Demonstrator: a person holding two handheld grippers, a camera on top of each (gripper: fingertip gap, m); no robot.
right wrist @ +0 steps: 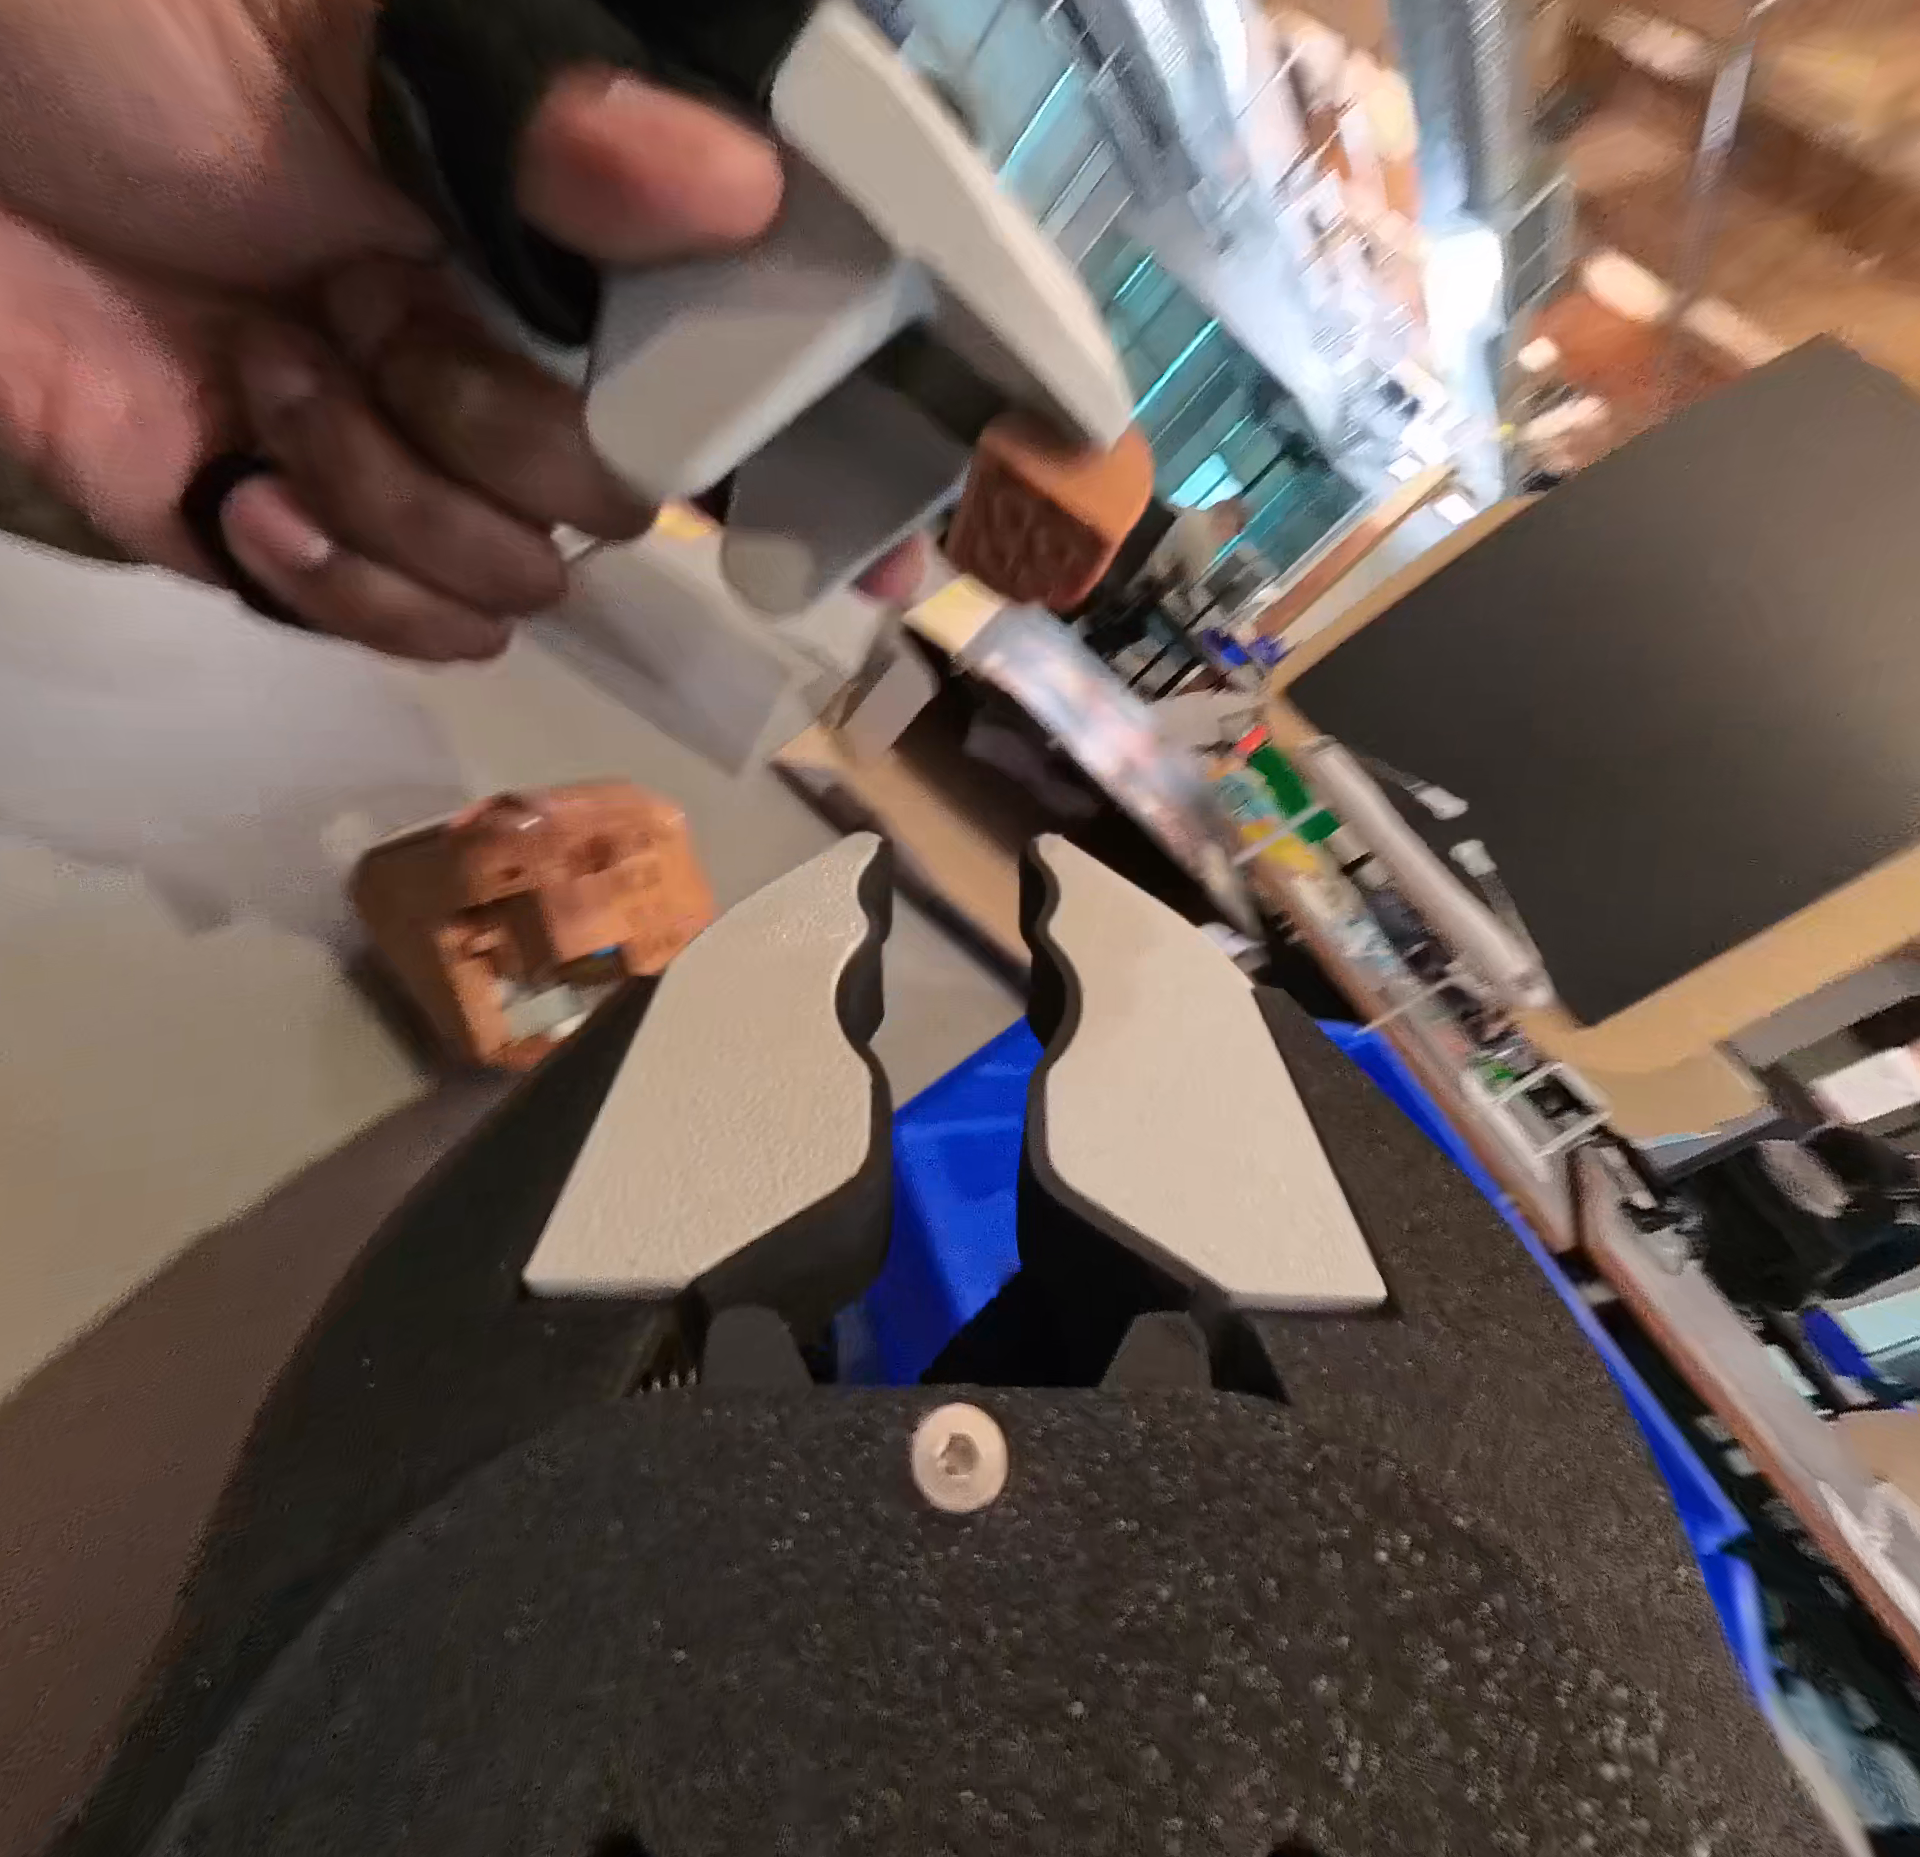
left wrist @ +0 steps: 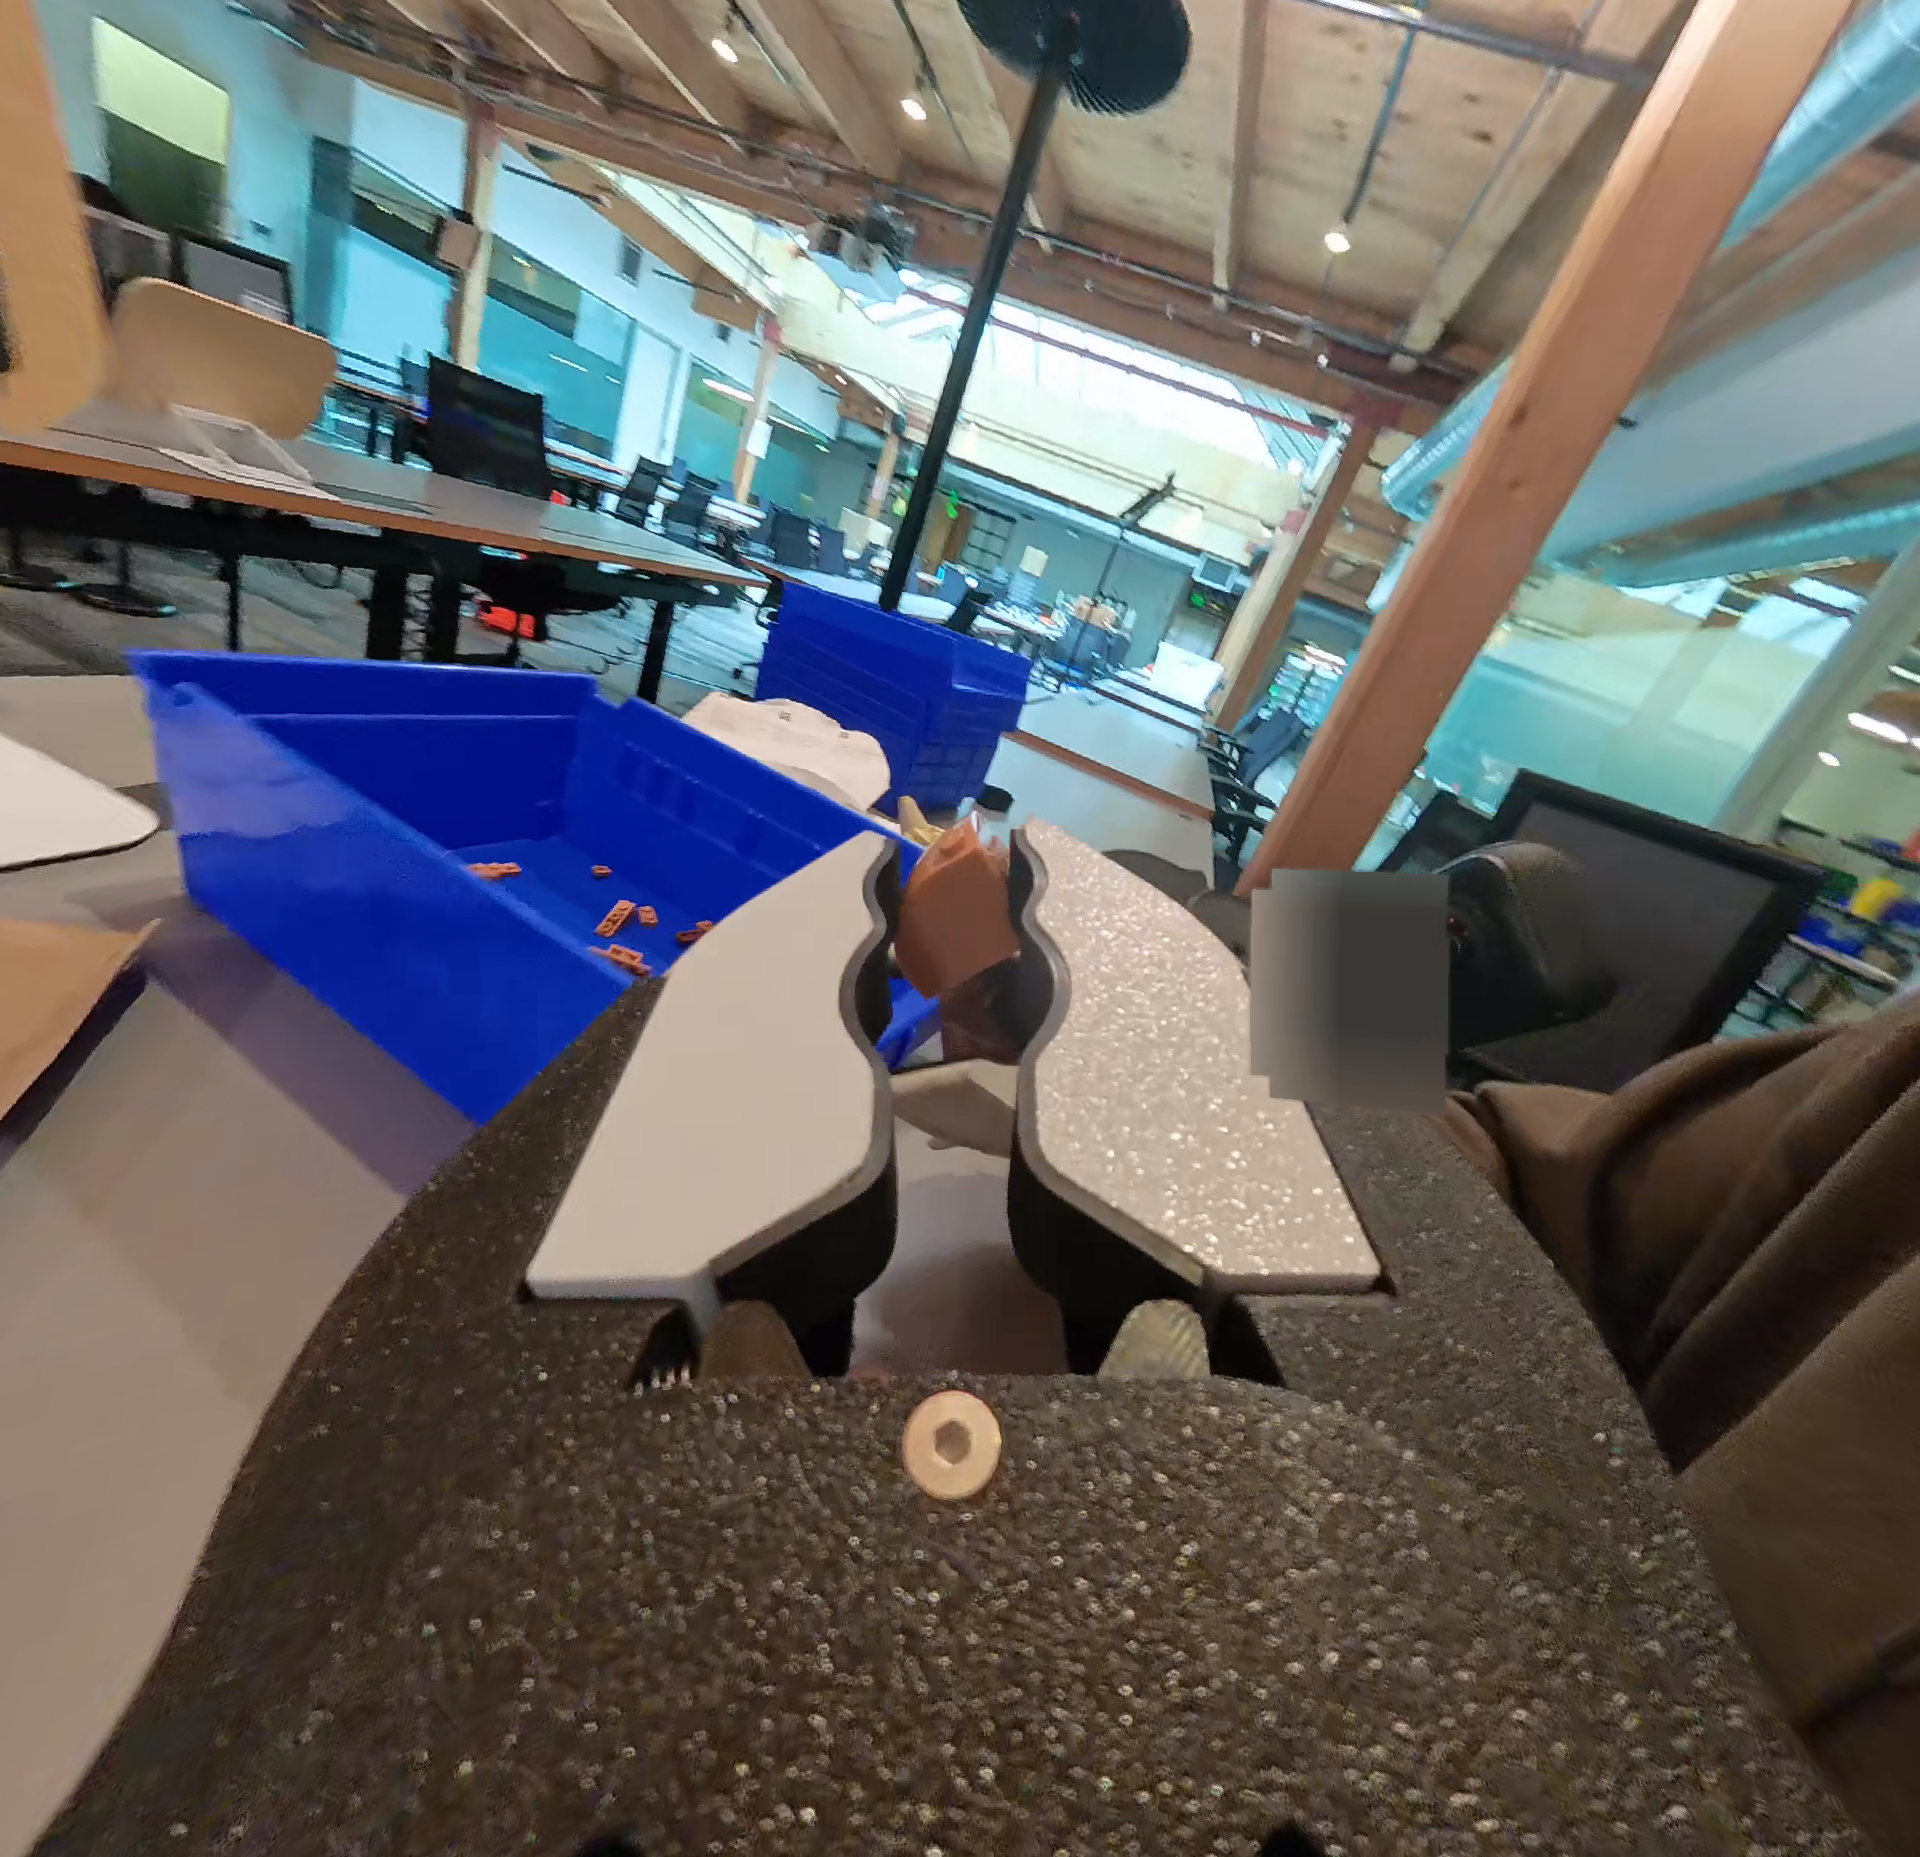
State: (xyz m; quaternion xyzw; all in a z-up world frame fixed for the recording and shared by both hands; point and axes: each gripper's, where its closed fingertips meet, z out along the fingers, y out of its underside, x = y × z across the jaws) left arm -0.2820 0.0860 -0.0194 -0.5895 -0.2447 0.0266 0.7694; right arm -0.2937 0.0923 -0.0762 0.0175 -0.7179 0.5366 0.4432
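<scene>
My left gripper (left wrist: 954,851) is shut on a brown toy brick (left wrist: 951,929), held in the air just right of an open blue bin (left wrist: 343,820). Several small orange-brown brick pieces (left wrist: 621,919) lie on the bin's floor. In the right wrist view a hand (right wrist: 260,373) holds that left gripper up, and one of its grey fingers (right wrist: 935,218) presses on the same brown brick (right wrist: 1049,524). My right gripper (right wrist: 956,851) is open and empty, below the left one and above a blue bin (right wrist: 956,1163).
A stack of blue bins (left wrist: 894,685) stands behind, with a black pole (left wrist: 987,280) rising beyond it. A brown sleeve (left wrist: 1714,1236) is at the right. A blurred brown blocky object (right wrist: 530,914) sits on the grey table (right wrist: 156,1028). A black monitor (right wrist: 1621,685) is to the right. There is about 6 cm between the tips of the two grippers.
</scene>
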